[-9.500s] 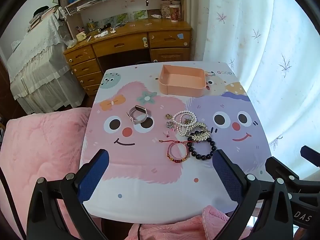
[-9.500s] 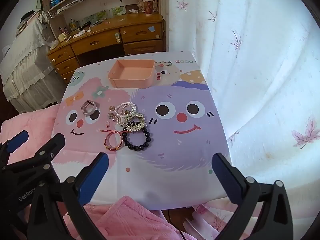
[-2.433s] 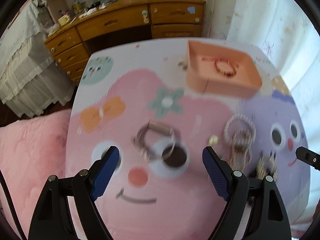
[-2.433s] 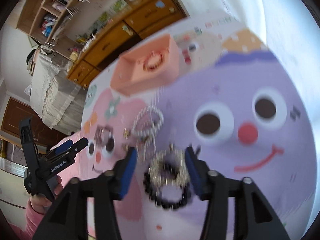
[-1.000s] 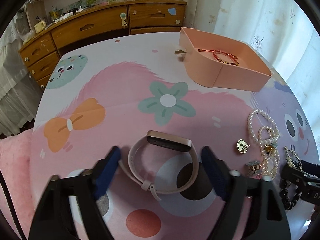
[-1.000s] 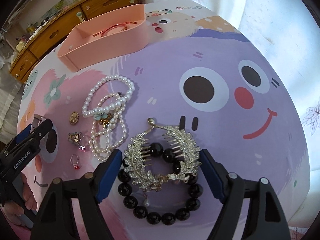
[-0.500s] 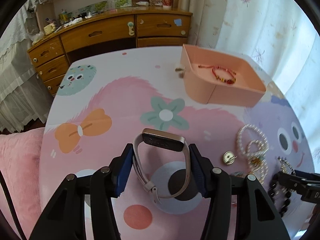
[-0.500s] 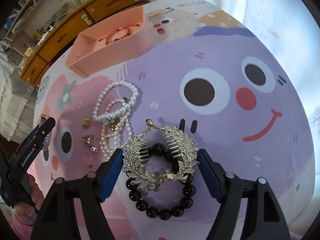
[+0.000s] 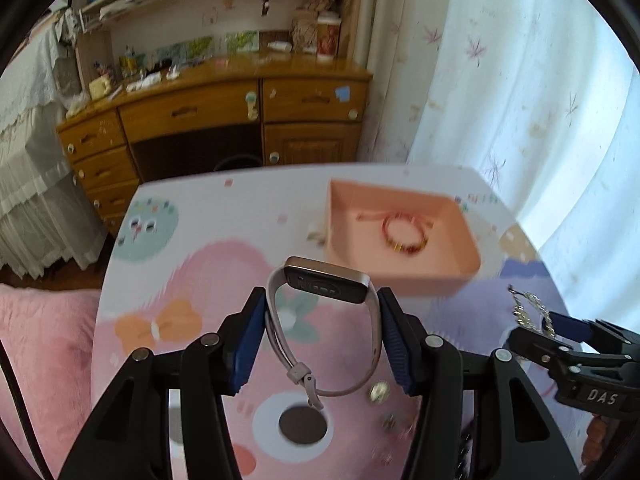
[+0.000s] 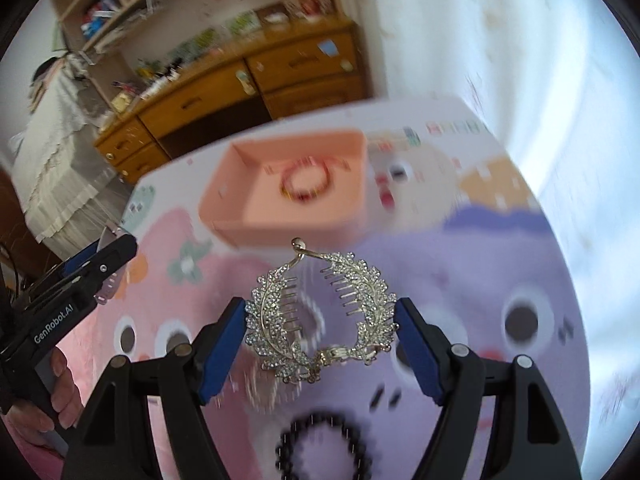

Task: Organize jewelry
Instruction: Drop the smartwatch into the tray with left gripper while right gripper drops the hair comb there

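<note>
Left gripper (image 9: 322, 332) clamps the smart band (image 9: 325, 312), right gripper (image 10: 320, 340) grips the rhinestone hair comb (image 10: 320, 316) (both aloft), red bracelet (image 9: 404, 234) in the pink tray (image 9: 464, 266).

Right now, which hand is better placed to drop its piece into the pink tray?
Left, slightly. Its watch hangs just short of the tray; the right's leaf hair clip seems further back.

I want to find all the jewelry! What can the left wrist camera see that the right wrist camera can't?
Only the left wrist view clearly shows the watch clamped in the left gripper. Only the right wrist view shows the black bead bracelet on the table, and the sparkly leaf hair clip whole, clamped in the right gripper. Both show the pink tray holding the red bracelet.
</note>
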The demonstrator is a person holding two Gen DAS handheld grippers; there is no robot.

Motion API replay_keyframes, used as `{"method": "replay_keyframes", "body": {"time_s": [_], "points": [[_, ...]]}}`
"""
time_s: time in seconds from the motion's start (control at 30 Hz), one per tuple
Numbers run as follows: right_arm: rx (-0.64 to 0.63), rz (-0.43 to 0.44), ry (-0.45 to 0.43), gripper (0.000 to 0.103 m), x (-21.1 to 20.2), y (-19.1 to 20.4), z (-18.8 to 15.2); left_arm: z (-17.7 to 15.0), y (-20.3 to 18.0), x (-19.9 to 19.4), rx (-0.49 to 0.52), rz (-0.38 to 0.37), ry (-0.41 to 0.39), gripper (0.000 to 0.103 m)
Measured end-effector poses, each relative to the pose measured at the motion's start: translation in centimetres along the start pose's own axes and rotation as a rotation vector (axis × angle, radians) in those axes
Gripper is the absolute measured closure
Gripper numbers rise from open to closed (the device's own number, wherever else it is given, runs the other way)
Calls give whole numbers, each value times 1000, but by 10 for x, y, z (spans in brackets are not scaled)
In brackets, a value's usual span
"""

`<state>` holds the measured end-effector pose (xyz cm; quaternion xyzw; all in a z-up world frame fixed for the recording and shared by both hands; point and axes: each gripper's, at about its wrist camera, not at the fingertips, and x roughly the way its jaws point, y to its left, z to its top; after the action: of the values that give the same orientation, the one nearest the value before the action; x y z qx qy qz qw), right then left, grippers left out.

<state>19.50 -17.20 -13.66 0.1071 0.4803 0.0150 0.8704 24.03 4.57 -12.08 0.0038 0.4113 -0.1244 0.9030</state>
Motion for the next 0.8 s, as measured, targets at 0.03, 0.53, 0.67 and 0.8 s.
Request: {"method": "replay_keyframes", "body": {"time_s": [0.03, 0.53, 0.67, 0.8], "points": [[-11, 7, -12, 28, 1, 2, 5, 8, -5, 0, 7, -1, -20, 50], [-114, 167, -157, 28, 41, 5, 52, 64, -38, 53, -11, -3, -81, 49], [-96, 192, -166, 28, 54, -4, 57, 64, -41, 69, -22, 4, -63, 48], [-87, 225, -152, 27, 66, -8, 59, 64, -42, 77, -42, -17, -56, 38]]}}
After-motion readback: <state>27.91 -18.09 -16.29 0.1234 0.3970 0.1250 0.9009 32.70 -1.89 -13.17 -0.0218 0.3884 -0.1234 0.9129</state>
